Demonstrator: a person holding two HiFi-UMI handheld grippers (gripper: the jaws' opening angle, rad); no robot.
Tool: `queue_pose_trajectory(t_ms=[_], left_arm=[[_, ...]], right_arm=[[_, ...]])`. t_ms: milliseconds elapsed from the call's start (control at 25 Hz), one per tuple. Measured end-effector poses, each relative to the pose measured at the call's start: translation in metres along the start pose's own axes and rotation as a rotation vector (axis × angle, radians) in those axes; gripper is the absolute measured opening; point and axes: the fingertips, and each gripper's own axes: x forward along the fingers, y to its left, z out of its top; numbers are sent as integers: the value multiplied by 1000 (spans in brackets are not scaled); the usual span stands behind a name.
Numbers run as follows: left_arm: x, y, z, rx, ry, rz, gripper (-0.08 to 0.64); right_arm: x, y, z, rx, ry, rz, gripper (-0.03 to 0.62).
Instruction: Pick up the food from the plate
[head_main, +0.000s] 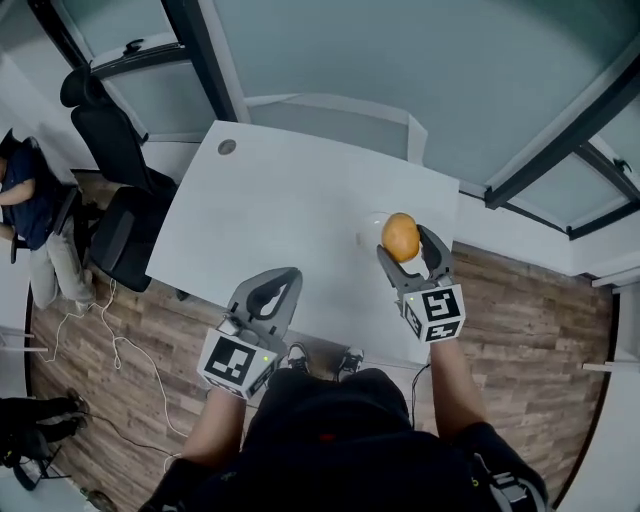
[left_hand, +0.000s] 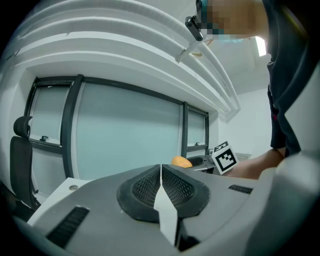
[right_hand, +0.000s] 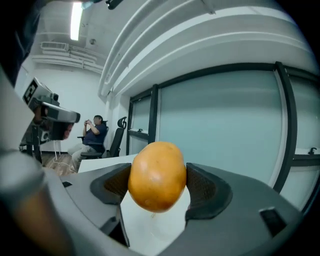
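Right gripper is clamping the food, a round orange-yellow fruit, between its jaws. In the right gripper view the pads are pressing the fruit's two sides, and the fruit is hanging clear above the white worktop, near its right end. A faint clear plate is showing just beside and below it, though its outline is hard to make out.

Left gripper is hovering at the worktop's near edge, well apart from the fruit. Its jaws are pressed together with nothing between them.

A seated person is occupying the far left, beside a black office chair.
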Motion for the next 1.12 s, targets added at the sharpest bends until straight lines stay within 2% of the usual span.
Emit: queue_pose_trajectory(t_ms=[200,400,520,880,1120], left_arm=[[-1,-15,29,47,-58,-37,29],[-6,-26,62,96,-122,-62,29],[-8,-30,75,124,-149,-79,29],[-5,-50,86,145,-180,-149,29],[-16,-39,82,133,-174,-137,29]], right_arm=[[-49,19,58,-48,-107,-20,360],[-98,19,108,-113,-209,-82,360],[-121,15,129,-119,-249,-121,360],[-159,1,134,-133,-242,-217,360],[-162,9,132,-138,-223,-236,360]])
